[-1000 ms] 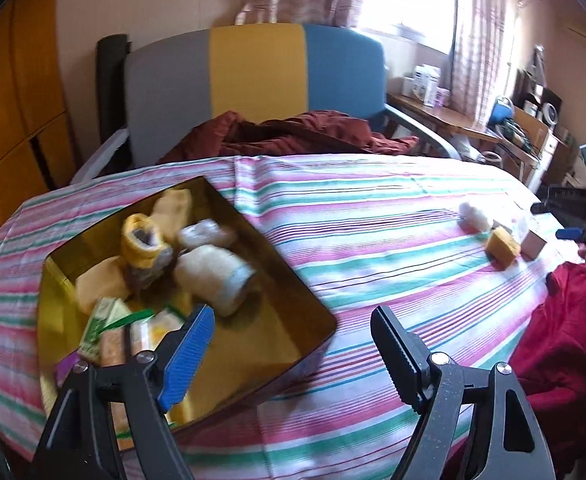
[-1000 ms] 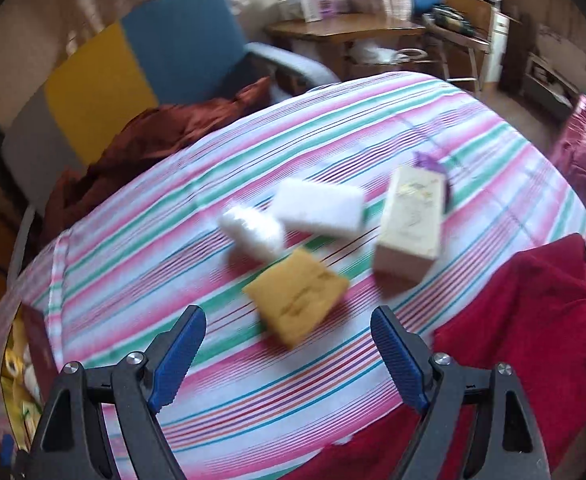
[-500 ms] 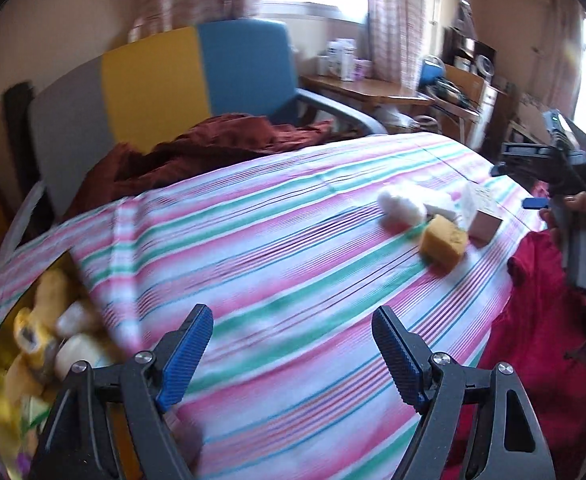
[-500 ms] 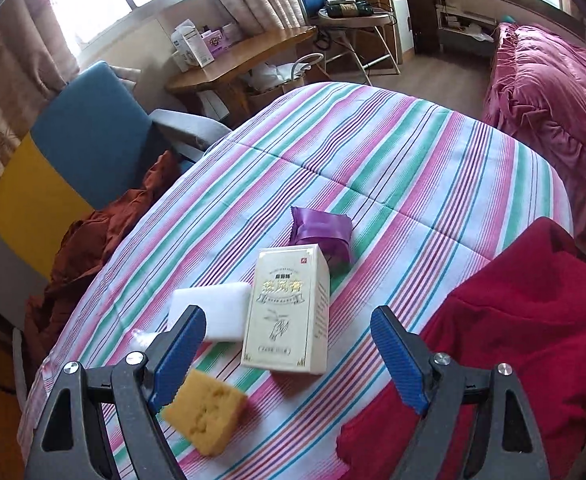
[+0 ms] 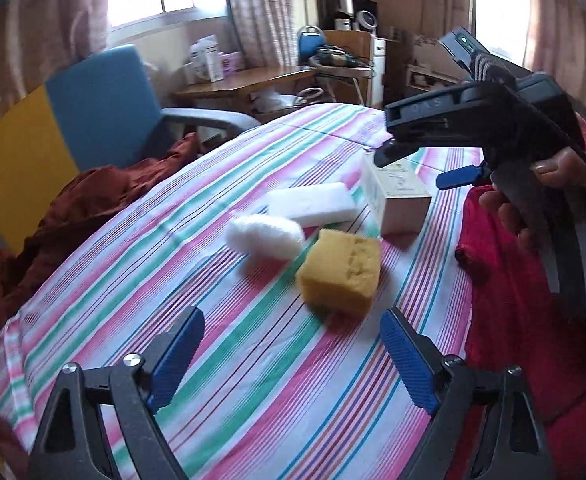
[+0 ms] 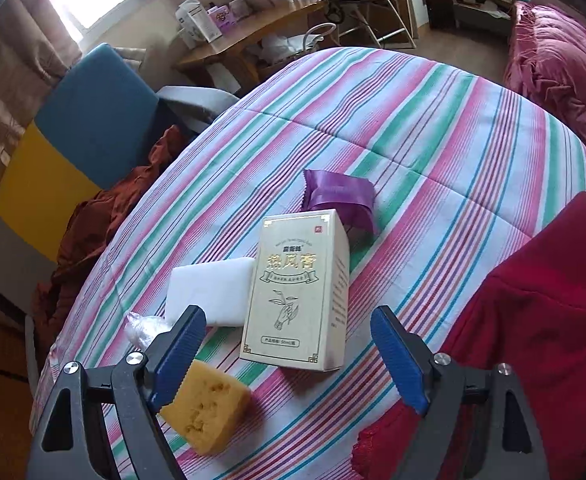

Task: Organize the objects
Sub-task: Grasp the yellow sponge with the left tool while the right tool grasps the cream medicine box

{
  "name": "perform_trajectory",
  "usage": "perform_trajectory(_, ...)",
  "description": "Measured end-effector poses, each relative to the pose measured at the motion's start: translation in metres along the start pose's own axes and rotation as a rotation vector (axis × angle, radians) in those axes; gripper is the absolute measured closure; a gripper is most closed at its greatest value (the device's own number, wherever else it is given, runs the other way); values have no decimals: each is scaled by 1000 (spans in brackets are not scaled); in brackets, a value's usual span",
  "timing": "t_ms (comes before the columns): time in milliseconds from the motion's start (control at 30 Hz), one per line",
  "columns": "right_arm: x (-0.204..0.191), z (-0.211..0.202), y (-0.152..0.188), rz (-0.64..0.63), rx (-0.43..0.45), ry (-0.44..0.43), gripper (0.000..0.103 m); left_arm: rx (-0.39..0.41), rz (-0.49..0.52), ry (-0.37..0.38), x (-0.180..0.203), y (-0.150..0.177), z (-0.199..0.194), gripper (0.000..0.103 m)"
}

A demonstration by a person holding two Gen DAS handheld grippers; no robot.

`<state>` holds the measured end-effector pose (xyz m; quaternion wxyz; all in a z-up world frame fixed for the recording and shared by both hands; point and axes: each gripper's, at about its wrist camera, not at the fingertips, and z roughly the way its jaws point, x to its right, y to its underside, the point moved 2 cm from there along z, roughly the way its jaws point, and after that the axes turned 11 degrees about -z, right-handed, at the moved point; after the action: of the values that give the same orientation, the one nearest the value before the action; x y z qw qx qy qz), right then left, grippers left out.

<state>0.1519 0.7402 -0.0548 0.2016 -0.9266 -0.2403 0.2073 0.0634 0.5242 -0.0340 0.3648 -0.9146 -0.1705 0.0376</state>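
On the striped tablecloth (image 5: 141,264) lie a yellow sponge (image 5: 341,276), a white fluffy wad (image 5: 265,236), a white foam block (image 5: 313,204) and a cream carton (image 5: 397,196). My left gripper (image 5: 293,356) is open and empty, just short of the sponge. My right gripper (image 6: 289,352) is open and empty above the lying carton (image 6: 301,292), with the sponge (image 6: 205,412) by its left finger. A purple packet (image 6: 339,196) lies beyond the carton. The right gripper also shows in the left wrist view (image 5: 421,164), hovering over the carton.
A red cloth (image 6: 533,340) covers the table's near right edge. A blue, yellow and grey chair (image 5: 93,120) with a rust-brown cloth (image 5: 81,208) stands behind the table. A cluttered wooden desk (image 6: 253,28) is further back.
My left gripper swung right, away from the gold tin, and now faces the sponge group. My right gripper moved closer over the carton. Both stayed open.
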Motion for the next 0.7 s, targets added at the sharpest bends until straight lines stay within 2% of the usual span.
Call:
perform_trajectory(133,7,2,1,33,-13,-16,17,-15,52,24,15,-14,25,4)
perform_trajectory(400,10,7,2,44,-39,-10,17,-56,109,45,36,-25,72,5)
perform_trajectory(467,11,9,3,43,-47,-3,17,-89,96,61,36,-22,83,23)
perform_trajectory(500,11,9,3,41,-52,-2,17,-122,79,77,35,-20,88,44)
perform_trajectory(533,11,10,4,40,-55,-1,17,-144,46,92,32,-18,89,45)
perform_trajectory(633,10,11,3,29,-57,11,17,-123,-3,106,23,-7,76,47)
perform_trajectory(700,9,12,3,21,-57,20,17,-120,-46,86,13,5,65,47)
